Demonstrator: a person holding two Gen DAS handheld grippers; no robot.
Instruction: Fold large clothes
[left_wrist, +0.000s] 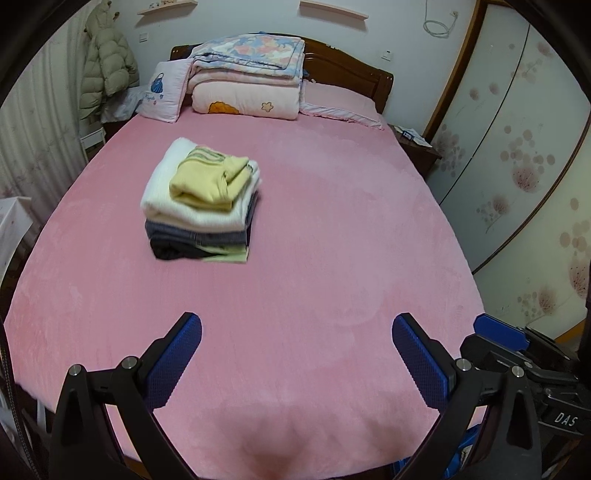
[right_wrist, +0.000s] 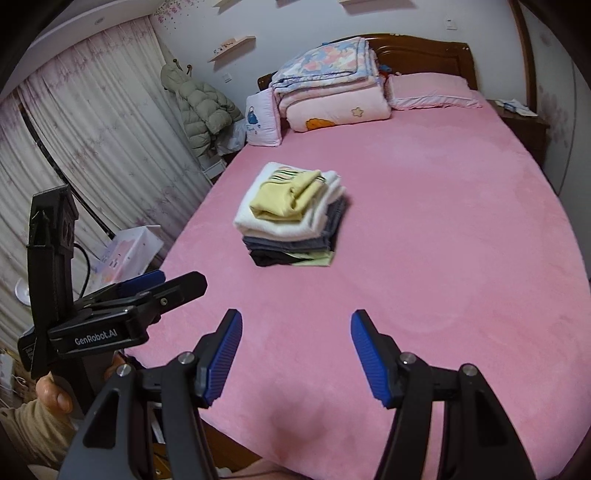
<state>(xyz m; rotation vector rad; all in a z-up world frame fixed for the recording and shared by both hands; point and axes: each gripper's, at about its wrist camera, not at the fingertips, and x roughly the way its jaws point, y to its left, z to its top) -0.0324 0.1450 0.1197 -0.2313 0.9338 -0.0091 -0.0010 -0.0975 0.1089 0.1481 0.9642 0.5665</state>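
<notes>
A stack of folded clothes (left_wrist: 201, 201) lies on the pink bed (left_wrist: 314, 258), left of the middle: a yellow garment on top, then a white one, grey, black and pale green below. It also shows in the right wrist view (right_wrist: 291, 214). My left gripper (left_wrist: 297, 326) is open and empty above the bed's near edge, well short of the stack. My right gripper (right_wrist: 296, 323) is open and empty, also above the near part of the bed (right_wrist: 424, 258). The left gripper also shows in the right wrist view (right_wrist: 177, 282), and the right gripper sits at the right edge of the left wrist view (left_wrist: 498, 332).
Folded quilts (left_wrist: 247, 79) and pillows (left_wrist: 166, 92) lie at the wooden headboard (left_wrist: 354, 70). A green puffer coat (left_wrist: 105, 66) hangs at the left by the curtains. A wardrobe (left_wrist: 517, 147) and a nightstand (left_wrist: 417, 146) stand to the right.
</notes>
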